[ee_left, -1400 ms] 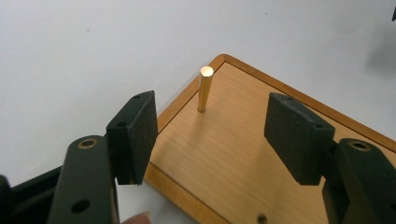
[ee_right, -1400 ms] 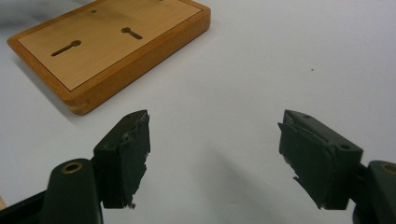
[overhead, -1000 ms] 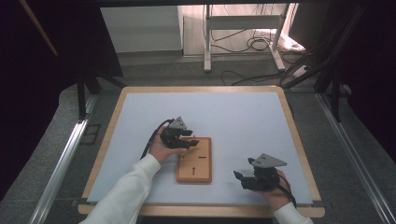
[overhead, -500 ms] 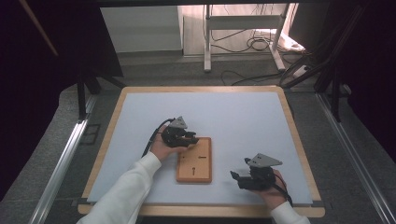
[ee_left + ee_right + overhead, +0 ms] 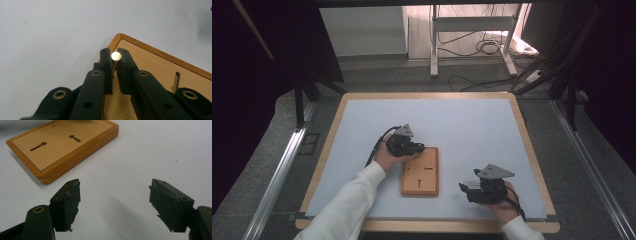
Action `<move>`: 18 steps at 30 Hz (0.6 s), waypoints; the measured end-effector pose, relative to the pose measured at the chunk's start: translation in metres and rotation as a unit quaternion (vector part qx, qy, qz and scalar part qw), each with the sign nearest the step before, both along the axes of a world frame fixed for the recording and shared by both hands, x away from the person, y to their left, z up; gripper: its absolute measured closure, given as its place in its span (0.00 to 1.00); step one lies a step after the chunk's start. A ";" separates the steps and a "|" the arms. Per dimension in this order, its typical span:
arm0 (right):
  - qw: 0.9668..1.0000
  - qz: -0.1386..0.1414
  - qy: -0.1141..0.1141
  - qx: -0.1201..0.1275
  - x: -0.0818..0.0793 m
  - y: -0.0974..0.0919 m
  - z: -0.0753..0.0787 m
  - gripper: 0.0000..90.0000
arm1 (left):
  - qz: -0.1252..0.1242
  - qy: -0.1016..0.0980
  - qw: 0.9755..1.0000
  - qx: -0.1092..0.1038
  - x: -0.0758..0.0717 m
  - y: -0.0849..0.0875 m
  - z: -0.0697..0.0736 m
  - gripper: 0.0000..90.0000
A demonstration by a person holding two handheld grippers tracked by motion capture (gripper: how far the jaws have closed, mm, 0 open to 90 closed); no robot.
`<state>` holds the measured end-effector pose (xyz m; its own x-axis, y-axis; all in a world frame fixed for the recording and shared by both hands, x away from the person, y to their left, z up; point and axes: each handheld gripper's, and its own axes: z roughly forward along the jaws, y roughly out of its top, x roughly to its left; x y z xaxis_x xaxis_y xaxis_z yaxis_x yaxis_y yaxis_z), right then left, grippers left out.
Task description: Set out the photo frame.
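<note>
While over the wooden board point(image 5: 420, 171):
Left gripper point(image 5: 115, 61): jaws just closing, clamped on brass pin point(image 5: 116, 56), far-left corner.
Right gripper point(image 5: 113, 202): wide, empty, level, near-right of the board.

Both tongs were matte black: the left tongs point(image 5: 409, 146) trailed a black cable, and each carried a grey three-cornered top plate. Brass-ringed pivot holes marked the linkage arms; the right tongs point(image 5: 113, 202) bore worn, ragged-edged pads. White sleeves point(image 5: 352, 200) covered the forearms.

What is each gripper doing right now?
Left gripper: jaws just closed on the small brass-coloured round-headed metal pin.
Right gripper: open, empty.
</note>
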<state>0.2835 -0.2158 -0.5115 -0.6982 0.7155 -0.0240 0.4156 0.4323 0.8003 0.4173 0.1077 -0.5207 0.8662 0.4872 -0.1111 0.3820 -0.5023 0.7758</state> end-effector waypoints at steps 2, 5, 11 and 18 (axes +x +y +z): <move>1.000 0.005 -0.008 -0.002 -0.002 0.002 0.001 0.28 | 0.000 0.006 1.000 -0.002 0.001 0.001 0.000 0.94; 1.000 0.011 -0.016 -0.002 -0.004 0.007 0.003 0.26 | 0.000 0.018 1.000 -0.002 0.003 0.001 0.001 0.94; 0.999 0.021 -0.025 -0.010 -0.008 0.018 0.006 0.23 | -0.002 0.032 0.999 -0.005 0.005 0.002 0.001 0.93; 0.998 0.043 -0.041 -0.028 -0.014 0.036 0.008 0.21 | -0.003 0.041 0.999 -0.012 0.007 0.002 0.001 0.93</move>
